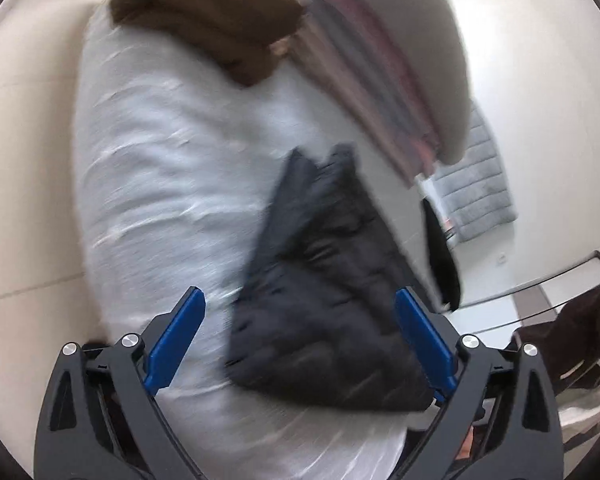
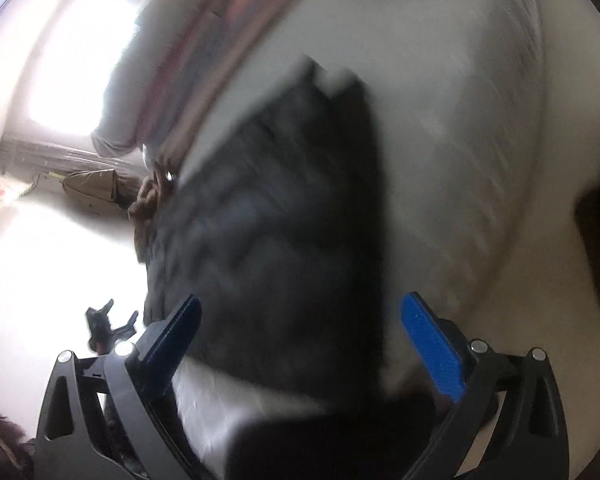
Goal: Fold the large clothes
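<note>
Between folds, probably. Dark quilted padded garment [image 1: 324, 280] bunched on white-sheeted bed [image 1: 160, 184], near edge, right of centre. Left claw [image 1: 300, 344] and right claw [image 2: 302, 344] both released, empty, above it. Next: locate hem or corner, pinch, spread flat. Heavy blur.

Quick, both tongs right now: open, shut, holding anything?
Left tongs: open, holding nothing, above the dark jacket.
Right tongs: open, holding nothing, above the same jacket.

Both wrist views look closely down over their fingers [image 1: 188, 340]; both share the dark garment [image 1: 324, 280] on white bedding [image 1: 160, 160].
</note>
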